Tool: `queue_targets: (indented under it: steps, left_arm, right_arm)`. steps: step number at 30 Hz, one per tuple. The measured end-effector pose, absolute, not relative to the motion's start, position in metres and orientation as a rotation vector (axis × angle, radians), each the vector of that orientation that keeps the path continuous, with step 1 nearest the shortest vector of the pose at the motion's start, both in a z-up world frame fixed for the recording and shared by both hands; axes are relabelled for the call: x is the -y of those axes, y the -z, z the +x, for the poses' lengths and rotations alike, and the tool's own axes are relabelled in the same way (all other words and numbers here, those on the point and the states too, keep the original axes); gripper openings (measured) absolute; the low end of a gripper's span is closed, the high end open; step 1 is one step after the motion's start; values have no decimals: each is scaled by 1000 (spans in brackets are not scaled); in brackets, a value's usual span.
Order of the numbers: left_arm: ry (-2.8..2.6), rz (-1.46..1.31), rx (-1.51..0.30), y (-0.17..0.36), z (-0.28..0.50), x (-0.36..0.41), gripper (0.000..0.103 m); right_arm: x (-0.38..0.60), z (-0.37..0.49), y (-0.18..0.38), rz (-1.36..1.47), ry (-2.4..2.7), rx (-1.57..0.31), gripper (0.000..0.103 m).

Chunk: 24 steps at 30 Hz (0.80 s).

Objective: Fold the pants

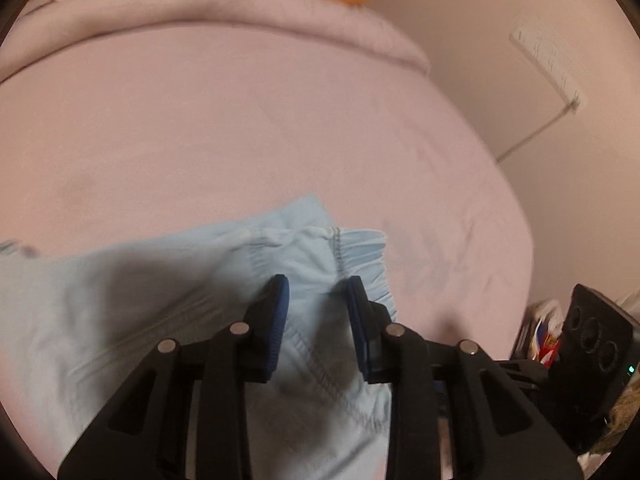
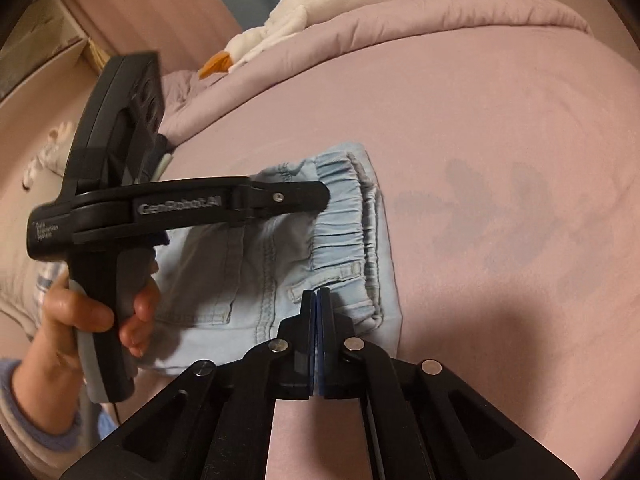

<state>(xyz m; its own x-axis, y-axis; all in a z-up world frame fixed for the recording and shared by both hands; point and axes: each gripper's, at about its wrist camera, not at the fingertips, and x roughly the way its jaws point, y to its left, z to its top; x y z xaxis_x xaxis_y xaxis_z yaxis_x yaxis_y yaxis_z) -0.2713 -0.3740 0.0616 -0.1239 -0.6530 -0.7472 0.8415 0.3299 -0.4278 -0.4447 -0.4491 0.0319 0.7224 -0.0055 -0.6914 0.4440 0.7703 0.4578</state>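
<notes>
pants: light blue pants [image 2: 280, 256] lie flat on the pink bed [image 2: 500, 128], folded over; elastic waistband is the end nearest the bare middle of the bed
landmark: waistband [image 2: 344, 216], gathered, with a belt loop showing
left tool: left tool [image 1: 318, 292] over the pants at the waistband seam; blue pads part open with cloth between them; pads not clearly pressing, grip not confirmed
left tool, other view: seen side-on from the right wrist, black body lying across the waistband, tip at the gathers
left hand: hand [image 2: 100, 312] wrapped round the tool's handle, on the side of the pants away from the waistband; pale sleeve cuff below it
right tool: right tool [image 2: 319, 296] fully closed, pads together, tip just at the waistband's near corner; can't tell if any cloth is caught
bed: folded pink duvet [image 2: 400, 24] beyond the waistband at the far edge
extras: white plush goose [image 2: 320, 4] with orange beak and feet on the duvet
</notes>
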Motion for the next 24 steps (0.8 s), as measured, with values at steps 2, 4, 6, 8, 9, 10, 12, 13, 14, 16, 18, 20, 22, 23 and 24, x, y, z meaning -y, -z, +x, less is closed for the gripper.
queue_targets:
  steps: [2,4,6,8,9,10,12,13,14,16,18,20,22,23,24]
  left_arm:
    - [1280,162,-1028,-80,-268,339,36]
    - [1261,117,-991,-88,-266,308,37]
    - [1209,75,-993,-86,-259,276,37]
    - [1169,56,-1001,-78,-258,255,35]
    - [1153,63,-1008,-74,-258,246,35]
    - [1137,78,-1013,-68,-261,240,35]
    - [1143,93,-1033,-55,-267,235,35]
    - [1138,103,-1057,-43,-270,235,35]
    - [1131,102,-1069,-36,-271,233,35]
    - [1144,80,-1034,-25,-268,227,35]
    - [1155,52,-1032,-27,-267,222,35]
    - [1147,5,-1052,-34,-265,211,37]
    - [1138,-19,-1031,-42,-267,196,38]
    - [1138,-25,-1022,-44,-270,190,39]
    - [1140,-35,-1019,-46,-272,185,39]
  right_arm:
    - [438,-447,-46,614,264,-701,0]
    - [428,-447,-58,565,246,-673,12]
    - [420,-439,-63,545,198,-664,25]
    - [411,-420,-60,528,165,-687,27]
    - [404,-410,-57,508,161,-704,27]
    - [400,-401,-54,484,170,-719,26]
    - [396,-385,-47,452,223,-773,26]
    - [396,-378,-42,436,245,-795,26]
    - [395,-376,-36,423,258,-821,26]
    - [396,-375,-27,439,249,-841,26]
    - [399,-376,-26,446,242,-847,26]
    - [399,-372,-35,443,241,-871,26]
    - [398,-365,-49,434,229,-856,26]
    - [396,-366,-56,428,195,-835,26]
    - [394,-364,-60,426,164,-821,26]
